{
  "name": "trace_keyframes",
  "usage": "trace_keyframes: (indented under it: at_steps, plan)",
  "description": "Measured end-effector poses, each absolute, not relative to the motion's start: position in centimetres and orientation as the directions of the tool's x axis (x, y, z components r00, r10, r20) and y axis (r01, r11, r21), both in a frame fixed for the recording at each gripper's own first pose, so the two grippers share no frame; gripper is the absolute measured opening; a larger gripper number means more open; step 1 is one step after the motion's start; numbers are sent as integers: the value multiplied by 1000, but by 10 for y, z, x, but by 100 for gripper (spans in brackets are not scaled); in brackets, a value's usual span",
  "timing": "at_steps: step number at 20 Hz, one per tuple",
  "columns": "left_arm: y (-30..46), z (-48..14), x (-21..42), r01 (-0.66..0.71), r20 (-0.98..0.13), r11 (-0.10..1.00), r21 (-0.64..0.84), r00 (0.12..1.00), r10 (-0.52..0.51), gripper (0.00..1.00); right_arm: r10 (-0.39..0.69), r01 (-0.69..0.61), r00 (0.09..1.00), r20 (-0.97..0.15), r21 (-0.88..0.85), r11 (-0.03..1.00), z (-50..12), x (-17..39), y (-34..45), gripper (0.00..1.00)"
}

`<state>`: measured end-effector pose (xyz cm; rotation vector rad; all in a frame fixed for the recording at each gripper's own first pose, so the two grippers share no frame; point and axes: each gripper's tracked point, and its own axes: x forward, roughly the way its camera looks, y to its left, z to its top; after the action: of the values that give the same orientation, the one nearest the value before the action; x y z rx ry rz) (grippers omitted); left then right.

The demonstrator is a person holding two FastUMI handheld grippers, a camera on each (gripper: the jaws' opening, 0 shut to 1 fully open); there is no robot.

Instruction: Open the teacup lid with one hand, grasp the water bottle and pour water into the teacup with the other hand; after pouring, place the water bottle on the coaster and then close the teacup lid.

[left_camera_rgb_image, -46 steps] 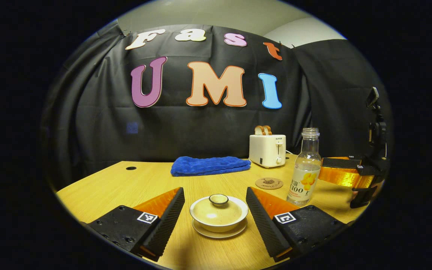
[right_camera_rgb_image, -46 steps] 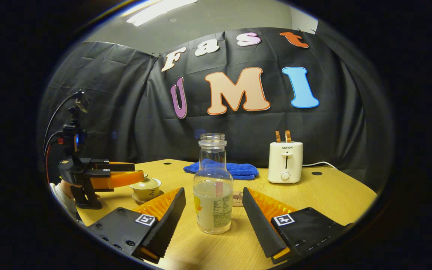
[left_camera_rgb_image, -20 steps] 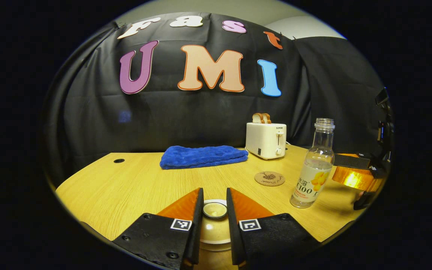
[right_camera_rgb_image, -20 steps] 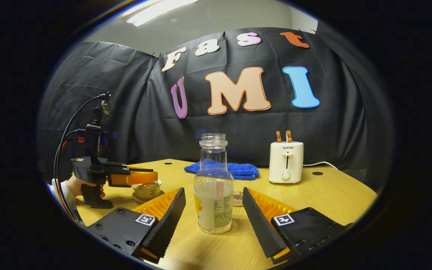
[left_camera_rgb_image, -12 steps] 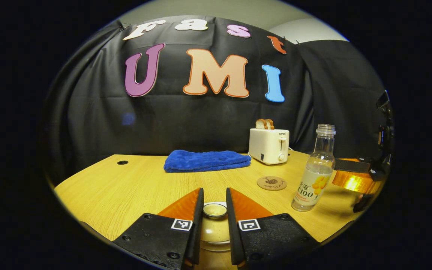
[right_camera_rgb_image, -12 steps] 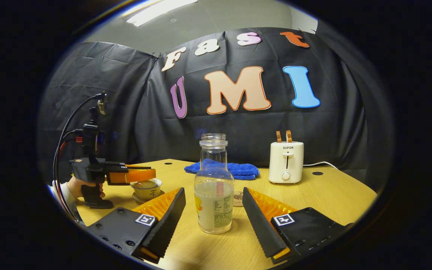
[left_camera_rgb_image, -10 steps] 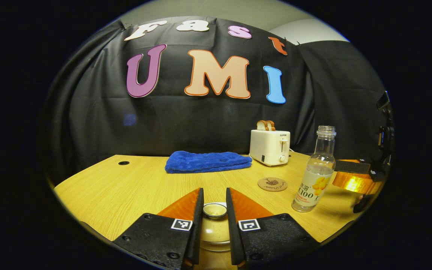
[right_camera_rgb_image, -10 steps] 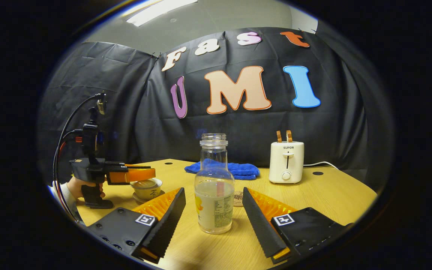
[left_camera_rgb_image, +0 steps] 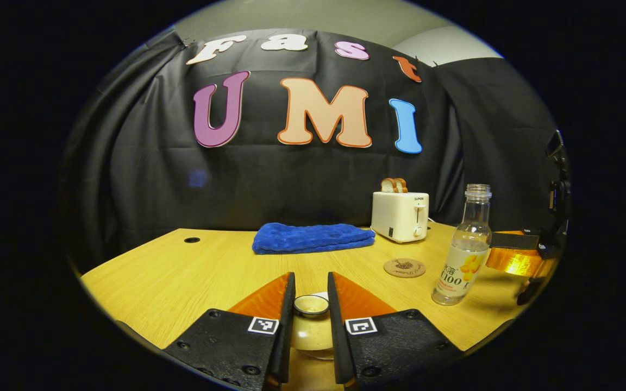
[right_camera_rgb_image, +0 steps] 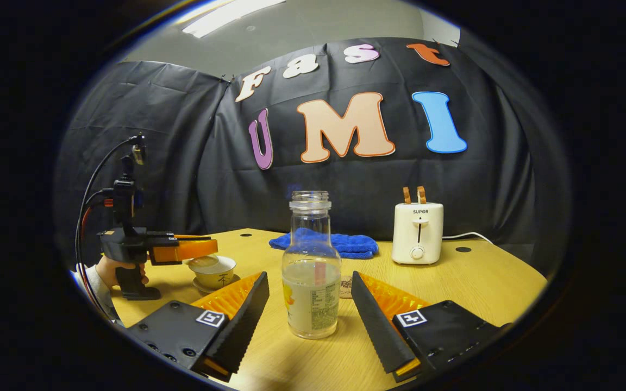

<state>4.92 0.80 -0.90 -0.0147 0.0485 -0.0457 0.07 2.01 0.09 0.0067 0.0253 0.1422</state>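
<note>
Left gripper (left_camera_rgb_image: 311,304) jaws pinch lid (left_camera_rgb_image: 311,326) knob — right gripper (right_camera_rgb_image: 309,304) agape.

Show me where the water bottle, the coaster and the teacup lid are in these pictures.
water bottle (right_camera_rgb_image: 311,282): right gripper view, on its label-wrapped lower body.
coaster (left_camera_rgb_image: 404,267): left gripper view, on its printed top face.
teacup lid (left_camera_rgb_image: 311,304): left gripper view, on its round knob between the fingers.
</note>
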Motion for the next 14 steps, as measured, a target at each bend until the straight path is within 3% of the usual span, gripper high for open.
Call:
trace_keyframes:
  at_steps: [5, 6, 8, 14]
  plan:
    - [26, -8, 39, 5, -42, 1000, -16, 999, -6, 30, 149, -149, 986, -69, 8, 989, -6, 5, 22, 95]
    - [28, -9, 36, 0, -42, 1000, -19, 999, 0, 30, 149, -149, 986, -77, 8, 989, -7, 6, 22, 99]
    - [34, -8, 31, -14, -40, 1000, -20, 999, 13, 30, 146, -146, 983, -109, 9, 989, -12, 9, 23, 95]
    - [53, -8, 19, -47, -38, 999, -10, 998, 46, 30, 136, -142, 962, -238, -8, 990, -32, 22, 27, 97]
